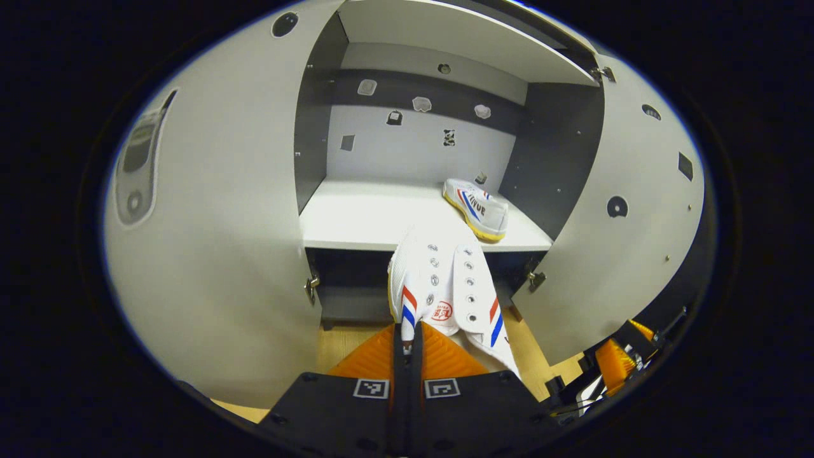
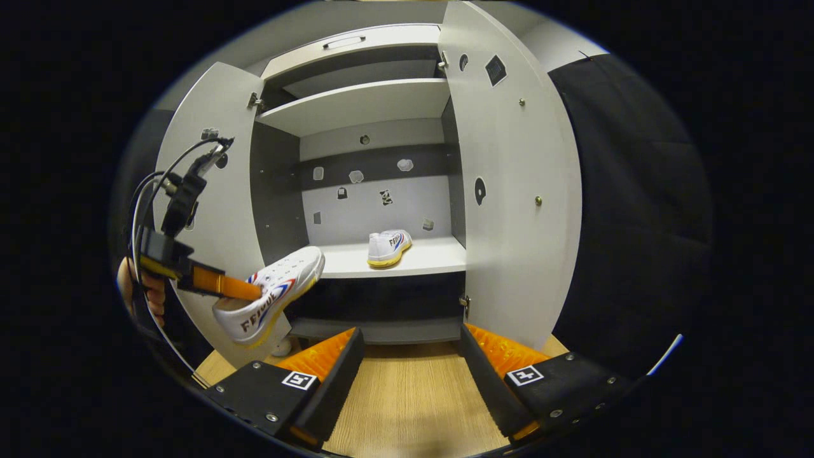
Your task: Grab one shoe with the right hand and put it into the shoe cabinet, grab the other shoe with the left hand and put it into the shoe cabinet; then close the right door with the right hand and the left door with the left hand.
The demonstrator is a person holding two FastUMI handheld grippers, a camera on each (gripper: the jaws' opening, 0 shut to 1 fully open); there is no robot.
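My left gripper point(image 1: 407, 343) is shut on the collar of a white shoe point(image 1: 445, 280) with red and blue stripes, held in the air in front of the open shoe cabinet point(image 1: 331, 210). In the right gripper view that same shoe point(image 2: 273, 292) hangs at the lower left from the left gripper point(image 2: 251, 292), toe pointing toward the shelf. The other white shoe point(image 1: 477, 208) lies on the cabinet shelf at the right; the right gripper view shows this shoe point(image 2: 389, 247) mid-shelf. My right gripper point(image 2: 410, 362) is open and empty, low over the wooden floor before the cabinet.
Both cabinet doors stand wide open: the left door point(image 1: 216, 242) and the right door point(image 1: 629, 210), the latter also close by as the right door point(image 2: 515, 191). A dark lower compartment point(image 2: 381, 299) lies under the shelf. Wooden floor point(image 2: 407, 401) spreads in front.
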